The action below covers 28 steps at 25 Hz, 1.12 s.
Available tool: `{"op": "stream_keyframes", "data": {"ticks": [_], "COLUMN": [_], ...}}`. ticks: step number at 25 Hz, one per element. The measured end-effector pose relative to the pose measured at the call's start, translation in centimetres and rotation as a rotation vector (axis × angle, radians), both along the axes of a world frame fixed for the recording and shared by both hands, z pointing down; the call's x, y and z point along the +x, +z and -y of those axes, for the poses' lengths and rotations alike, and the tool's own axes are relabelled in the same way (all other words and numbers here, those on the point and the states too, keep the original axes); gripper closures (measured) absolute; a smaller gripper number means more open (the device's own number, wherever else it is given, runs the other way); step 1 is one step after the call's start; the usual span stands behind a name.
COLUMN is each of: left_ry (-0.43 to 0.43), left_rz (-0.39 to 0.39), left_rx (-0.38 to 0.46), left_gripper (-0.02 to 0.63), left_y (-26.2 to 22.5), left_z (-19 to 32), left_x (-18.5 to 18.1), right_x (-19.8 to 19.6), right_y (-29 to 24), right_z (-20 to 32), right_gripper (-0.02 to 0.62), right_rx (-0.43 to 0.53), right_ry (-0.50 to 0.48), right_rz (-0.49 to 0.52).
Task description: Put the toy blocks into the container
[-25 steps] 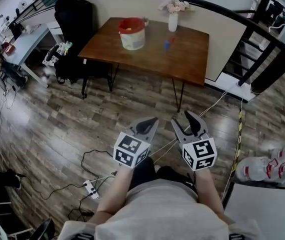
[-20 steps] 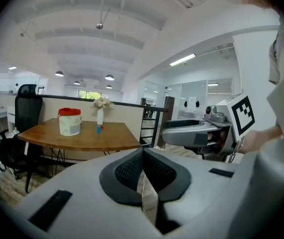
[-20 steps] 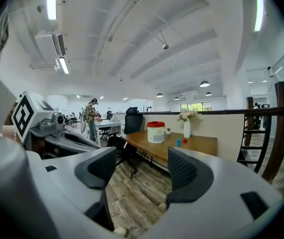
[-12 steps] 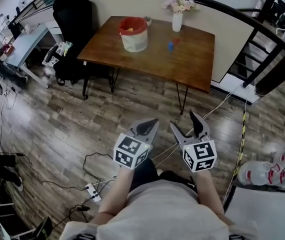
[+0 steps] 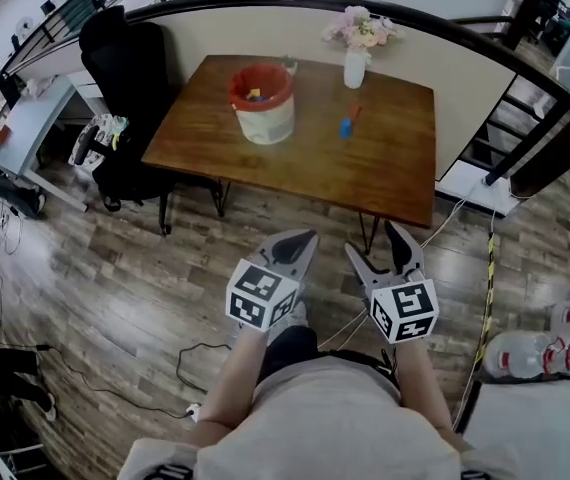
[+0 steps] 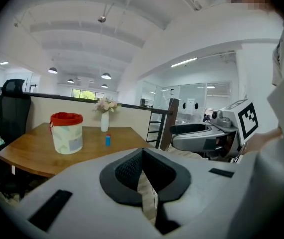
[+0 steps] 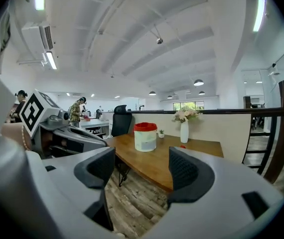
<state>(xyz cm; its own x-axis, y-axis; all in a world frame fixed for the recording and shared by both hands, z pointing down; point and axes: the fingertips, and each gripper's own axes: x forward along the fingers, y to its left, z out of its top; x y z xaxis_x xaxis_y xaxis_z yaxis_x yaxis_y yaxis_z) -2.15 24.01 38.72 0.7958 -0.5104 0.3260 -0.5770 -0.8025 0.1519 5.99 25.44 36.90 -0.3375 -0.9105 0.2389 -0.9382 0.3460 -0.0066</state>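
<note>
You have stepped closer to the bench (image 5: 385, 158) since a second ago. It now sits lower in the head view and nearer to both tools. Your left tool (image 5: 301, 238) has its jaws pressed together with nothing between them. Your right tool (image 5: 373, 242) has just been opening its jaws. They stand wide apart now, and nothing is between them. You hold both tools out side by side over the wooden floor (image 5: 115, 268), well apart from the bench.

The container (image 5: 263, 108) is a pale bucket with a red rim. It stands upright on the bench, toward the left end. Small coloured pieces (image 5: 255, 95) lie inside it. A blue toy block (image 5: 346, 127) lies on the bench to the right of the container, apart from it. A little red block (image 5: 356, 112) lies just beside the blue one, on the side near the vase. The white vase (image 5: 354, 66) with pale flowers stands at the back edge of the bench. A black chair (image 5: 125, 78) stands to the left of the bench.
</note>
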Motion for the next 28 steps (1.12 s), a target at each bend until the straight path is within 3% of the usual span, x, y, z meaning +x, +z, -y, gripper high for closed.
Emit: {"op": "stream_keyframes", "data": {"ticks": [10,22,28], "left_ry": [0.086,0.021,0.02], "left_rz": [0.009,0.0,0.018], "left_rx": [-0.017,-0.095,-0.1], "left_gripper": [0.591,0.591,0.591], "left_y": [0.6,3.2,3.2], "left_z": [9.7,15.5,20.1], "left_x": [-1.5,-3.7,-2.2], "right_x": [-3.3,-4.1,-2.8], "right_y": [0.5,3.5,3.3], "right_z": [10.7,17.5,23.1], "right_gripper": [0.267,0.267,0.273], "right_rx": [-0.018,-0.094,-0.087], "right_ry": [0.011,-0.023,-0.057], "right_rz": [-0.014,-0.023,-0.027]}}
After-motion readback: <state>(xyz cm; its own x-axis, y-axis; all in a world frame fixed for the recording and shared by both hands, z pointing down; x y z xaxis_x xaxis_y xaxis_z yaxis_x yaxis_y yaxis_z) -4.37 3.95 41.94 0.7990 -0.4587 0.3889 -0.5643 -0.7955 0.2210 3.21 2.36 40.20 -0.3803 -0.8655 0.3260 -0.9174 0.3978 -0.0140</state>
